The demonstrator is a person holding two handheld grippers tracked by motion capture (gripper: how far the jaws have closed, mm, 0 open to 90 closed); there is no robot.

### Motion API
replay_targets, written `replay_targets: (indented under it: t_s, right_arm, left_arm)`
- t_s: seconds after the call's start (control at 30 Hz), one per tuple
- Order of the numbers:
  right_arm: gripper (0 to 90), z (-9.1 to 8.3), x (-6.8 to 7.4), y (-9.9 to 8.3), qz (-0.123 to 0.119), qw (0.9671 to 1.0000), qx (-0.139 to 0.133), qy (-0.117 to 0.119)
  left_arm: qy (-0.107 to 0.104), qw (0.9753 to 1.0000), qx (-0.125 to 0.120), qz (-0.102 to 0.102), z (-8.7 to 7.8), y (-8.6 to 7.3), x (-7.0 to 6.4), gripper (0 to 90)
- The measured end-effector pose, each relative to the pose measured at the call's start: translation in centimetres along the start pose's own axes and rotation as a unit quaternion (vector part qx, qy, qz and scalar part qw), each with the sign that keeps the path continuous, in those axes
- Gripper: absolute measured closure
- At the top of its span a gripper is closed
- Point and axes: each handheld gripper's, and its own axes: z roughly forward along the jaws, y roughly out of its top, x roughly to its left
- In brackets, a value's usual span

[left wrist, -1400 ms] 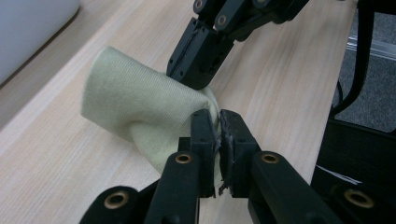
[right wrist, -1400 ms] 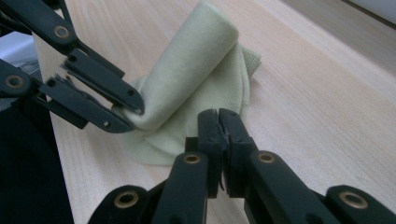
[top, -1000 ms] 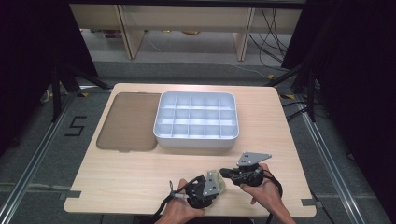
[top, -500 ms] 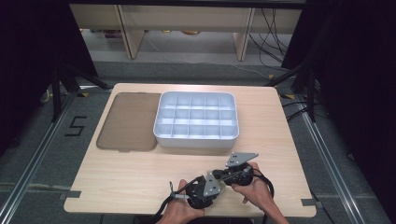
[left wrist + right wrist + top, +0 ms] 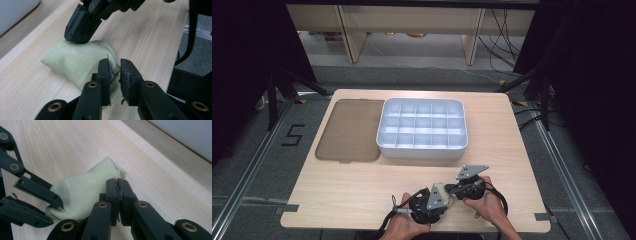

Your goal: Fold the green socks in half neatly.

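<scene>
Both grippers black w/ brass rivets at the jaw pivots. Left gripper (image 5: 115, 72): blocky jaws, frayed pad edges. Right gripper (image 5: 117, 192): same build. Each has a grey 3-cornered plate on top, black cable trailing behind. Forearms bare, no sleeves.

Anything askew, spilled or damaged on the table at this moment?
Nothing stands out. The compartment tray sits square on the table with its brown lid flat beside it. The pale green cloth is bunched, pinched by the left gripper and right gripper.
</scene>
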Motion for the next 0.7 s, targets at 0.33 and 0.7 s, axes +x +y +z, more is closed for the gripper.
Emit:
replay_targets:
  t_s: [0.33, 0.7]
  right_arm:
    - [87.6, 0.0, 0.1, 0.0, 0.001, 1.0, 0.002, -0.002]
    - [87.1, 0.2, 0.6, 0.2, 0.002, 1.0, 0.005, 0.001]
  left_arm:
    - [-0.019, 0.9958, -0.049, -0.075, -3.5, 0.9, 1.8, 68.7]
    - [-0.016, 0.9987, 0.011, -0.047, -0.1, -0.2, 0.3, 77.2]
